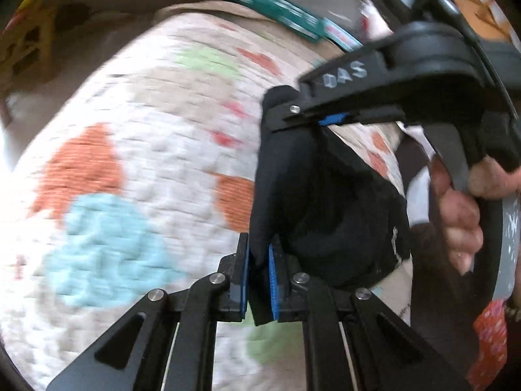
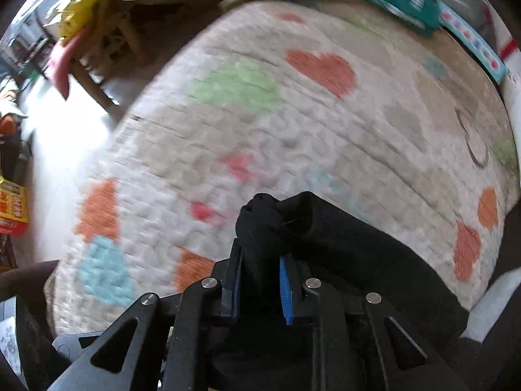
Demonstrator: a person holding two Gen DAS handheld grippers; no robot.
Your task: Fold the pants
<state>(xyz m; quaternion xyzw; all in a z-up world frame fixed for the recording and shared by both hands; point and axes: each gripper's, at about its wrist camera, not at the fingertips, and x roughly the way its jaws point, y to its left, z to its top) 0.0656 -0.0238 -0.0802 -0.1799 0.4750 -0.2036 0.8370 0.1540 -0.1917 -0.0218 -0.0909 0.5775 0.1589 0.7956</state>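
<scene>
A bed (image 2: pixel 325 137) under a quilt (image 1: pixel 136 150) patterned with coloured hearts fills both views, and everything here is placed against that quilt. Above it hang the black pants (image 1: pixel 325 195), lifted clear of the quilt and bunched between the two tools rather than spread flat. The right gripper (image 1: pixel 312 114) shows in the left wrist view over the quilt's far right part, held by the person's hand (image 1: pixel 462 215), its fingers clamped on an upper fold of the cloth. The left gripper (image 1: pixel 259 280) sits nearer, over the quilt's near edge, its blue-padded fingers (image 1: pixel 273 280) pressed together on a thin lower fold. In the right wrist view the right gripper's fingers (image 2: pixel 286 293) likewise pinch a thick roll of black fabric. Both views are smeared, so the seams and leg ends cannot be told. The likely trouble is that the thin pinch on the left slips out during a swing, or that the bunched cloth lands on the quilt twisted, leaving a crooked fold.
</scene>
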